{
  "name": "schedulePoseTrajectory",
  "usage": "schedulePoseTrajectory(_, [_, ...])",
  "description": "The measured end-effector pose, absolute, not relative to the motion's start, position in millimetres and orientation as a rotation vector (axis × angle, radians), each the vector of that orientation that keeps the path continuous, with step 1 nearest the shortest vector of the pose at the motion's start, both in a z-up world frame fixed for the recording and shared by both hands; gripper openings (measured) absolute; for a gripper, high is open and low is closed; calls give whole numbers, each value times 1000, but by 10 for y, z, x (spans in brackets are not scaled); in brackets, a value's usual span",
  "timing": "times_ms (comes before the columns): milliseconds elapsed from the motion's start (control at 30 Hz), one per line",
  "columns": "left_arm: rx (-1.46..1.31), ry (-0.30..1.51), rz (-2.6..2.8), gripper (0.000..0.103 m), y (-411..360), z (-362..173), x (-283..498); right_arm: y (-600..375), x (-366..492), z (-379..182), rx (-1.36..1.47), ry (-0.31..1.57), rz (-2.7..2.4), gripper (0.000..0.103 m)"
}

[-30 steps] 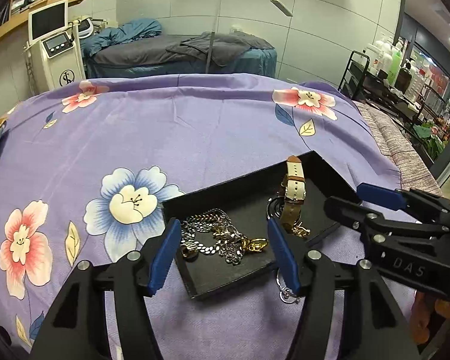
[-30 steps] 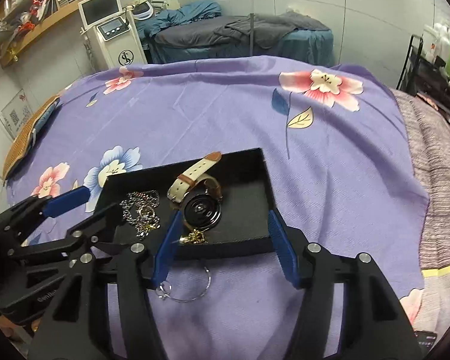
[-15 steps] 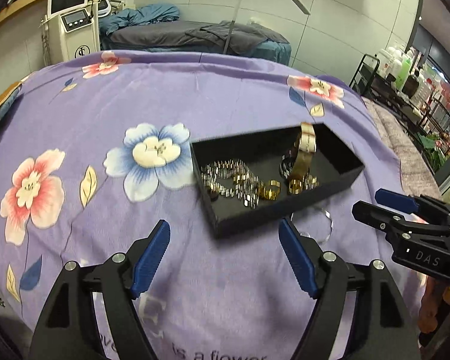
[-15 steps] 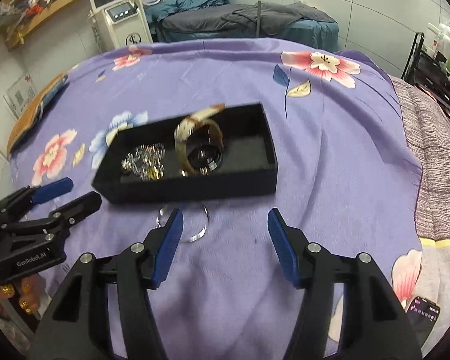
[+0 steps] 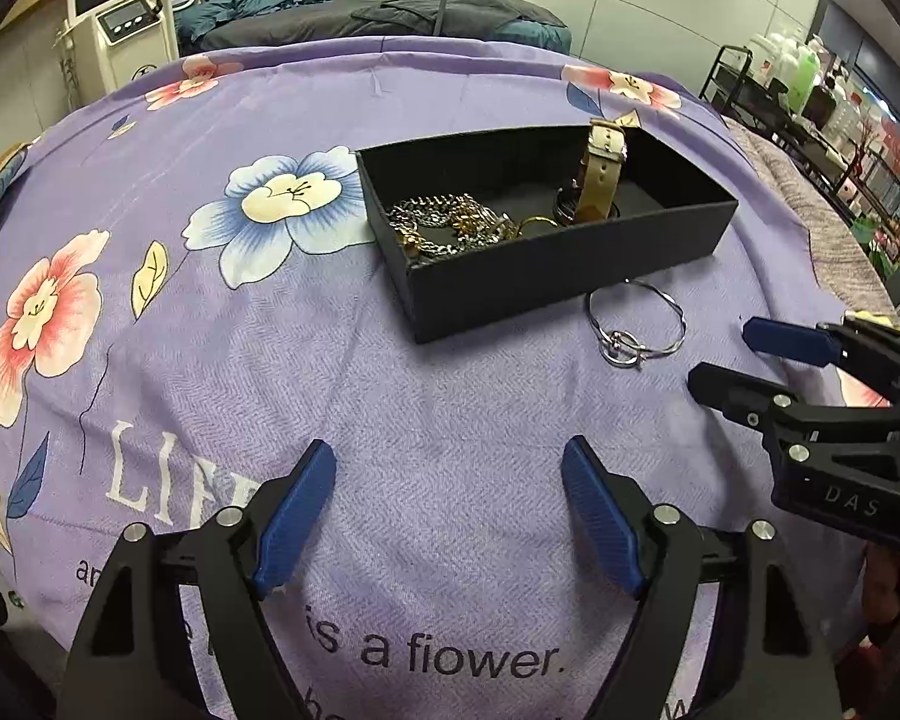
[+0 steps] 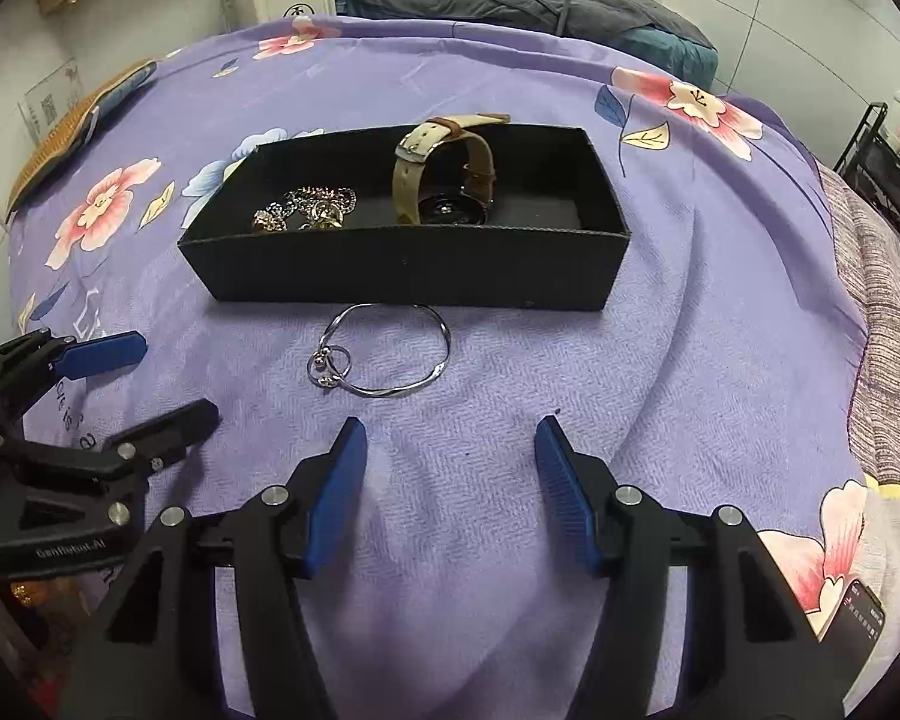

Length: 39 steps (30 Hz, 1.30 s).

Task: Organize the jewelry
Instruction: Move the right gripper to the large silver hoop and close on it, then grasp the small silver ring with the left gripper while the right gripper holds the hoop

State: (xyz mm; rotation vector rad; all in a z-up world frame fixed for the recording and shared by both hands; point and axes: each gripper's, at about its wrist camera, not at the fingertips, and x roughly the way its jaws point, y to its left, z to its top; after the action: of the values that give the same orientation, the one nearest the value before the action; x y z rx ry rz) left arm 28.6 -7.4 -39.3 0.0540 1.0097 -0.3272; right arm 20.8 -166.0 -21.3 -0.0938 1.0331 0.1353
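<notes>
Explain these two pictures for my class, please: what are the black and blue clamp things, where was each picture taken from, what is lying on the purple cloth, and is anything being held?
The clamps are hand-held grippers, one in each of a person's hands, not a robot arm. Each carries a wide-angle camera looking forward along its two blue-padded fingers.

One picture comes from the left gripper, with the right gripper visible at its right edge. The other picture is the reverse.

On the purple flowered cloth sits an open black box. Inside lie a tangle of silver and gold chains and a watch with a tan strap. A thin silver bangle lies outside on the cloth, just in front of the box.

Both grippers are open and hold nothing.
</notes>
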Motion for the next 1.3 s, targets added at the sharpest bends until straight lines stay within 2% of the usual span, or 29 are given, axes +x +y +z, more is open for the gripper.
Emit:
schedulePoseTrajectory(133, [75,1013,-324,84,-129,-412,281,-1599,250,-244,-122,1032,147,61])
schedulePoseTrajectory(833, [77,1021,-327,86,-147,-427,284,-1335,474,-285,-125,1030,161,64])
schedulePoseTrajectory(1133, [77,1022,-327,86,-144,-430,284,-1336,439,-277,-133,1025,169,49])
schedulePoseTrajectory(1300, [75,1022,-325,86,-141,-433,281,-1380,410,-267,-112,1026,182,49])
